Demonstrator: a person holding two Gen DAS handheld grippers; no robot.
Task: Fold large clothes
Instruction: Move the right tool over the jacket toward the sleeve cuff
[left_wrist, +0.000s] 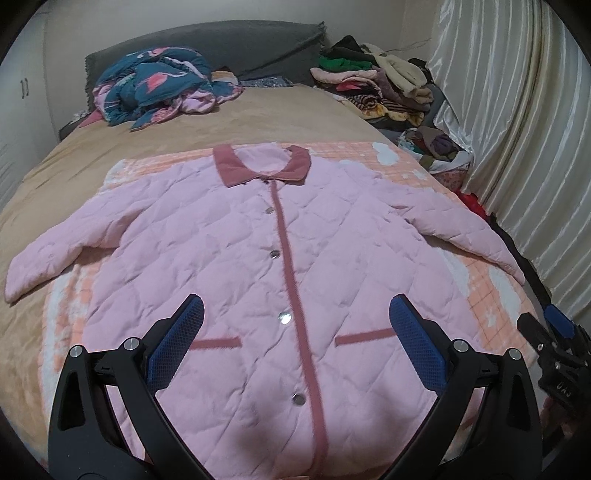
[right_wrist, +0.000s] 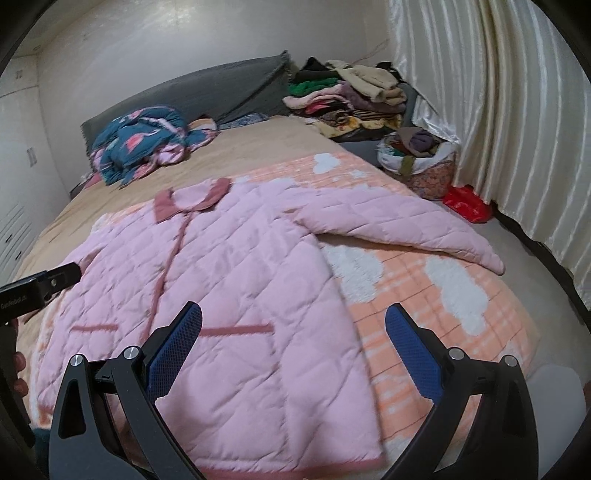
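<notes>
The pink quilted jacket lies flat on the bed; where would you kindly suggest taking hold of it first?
Probably the right sleeve's cuff, approached from the curtain side: it lies spread clear of the jacket body, its free edge easily pinched by the open right hand-held gripper.

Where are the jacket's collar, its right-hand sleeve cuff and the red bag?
collar (left_wrist: 261, 164), left wrist view, on the dark pink right lapel's inner edge.
sleeve cuff (right_wrist: 489, 260), right wrist view, on the sleeve's open end.
red bag (right_wrist: 466, 202), right wrist view, on its crumpled middle.
</notes>
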